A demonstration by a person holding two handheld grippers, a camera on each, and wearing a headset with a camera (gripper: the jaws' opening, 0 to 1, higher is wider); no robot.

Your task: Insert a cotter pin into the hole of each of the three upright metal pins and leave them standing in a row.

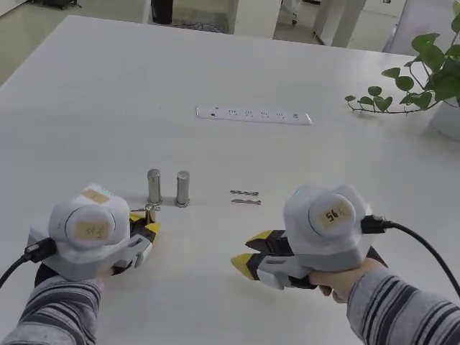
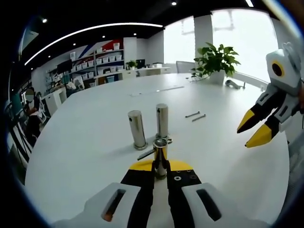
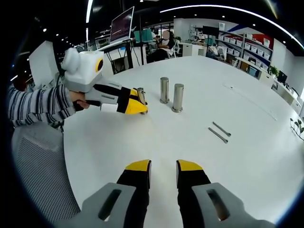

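Steel, likely stiff and slick: left tongs (image 2: 160, 170) clench the metal pin (image 2: 160, 147) low, right tongs (image 3: 163, 167) gape empty, light-looking cotter pins (image 1: 244, 192) probably want a mid-shank pinch.

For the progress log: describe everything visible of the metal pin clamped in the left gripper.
The metal pin is a short, shiny, steel-looking cylinder, upright. The yellow-tipped jaws of the left gripper are shut on its lower part; its foot seems to rest on the white table. A thin cotter pin appears to pass crosswise through it near the top. Two other upright pins stand beyond, apart from it.
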